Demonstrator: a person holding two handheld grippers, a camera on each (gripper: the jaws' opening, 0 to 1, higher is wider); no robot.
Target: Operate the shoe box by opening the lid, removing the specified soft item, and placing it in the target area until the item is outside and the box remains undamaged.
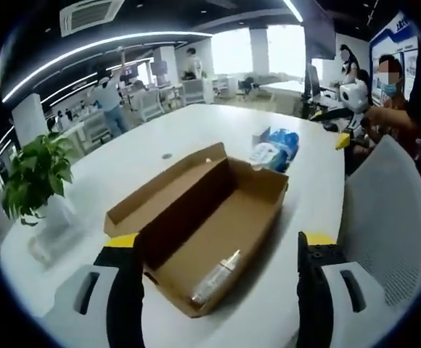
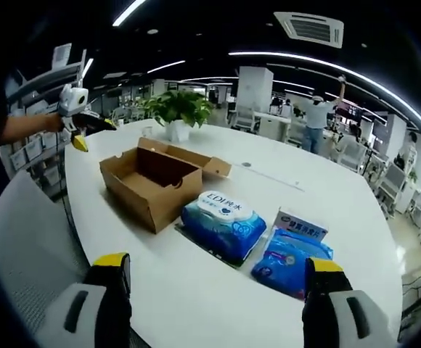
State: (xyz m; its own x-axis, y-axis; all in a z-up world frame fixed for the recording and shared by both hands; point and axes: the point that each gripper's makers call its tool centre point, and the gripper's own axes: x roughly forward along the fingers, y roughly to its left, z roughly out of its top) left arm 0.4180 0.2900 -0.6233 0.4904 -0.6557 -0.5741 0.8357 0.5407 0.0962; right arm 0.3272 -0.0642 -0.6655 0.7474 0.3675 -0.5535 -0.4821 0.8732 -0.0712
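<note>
Sitting on table, one open shoe box, two tissue packs

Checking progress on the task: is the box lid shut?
No, the box lies open on the table, its lid folded back.

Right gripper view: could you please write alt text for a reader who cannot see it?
An open cardboard box sits on a white table, with two blue soft packs lying beside it. The open jaws of the right hand-held gripper rise from the bottom edge. A potted plant stands behind the box, with an office beyond.
</note>
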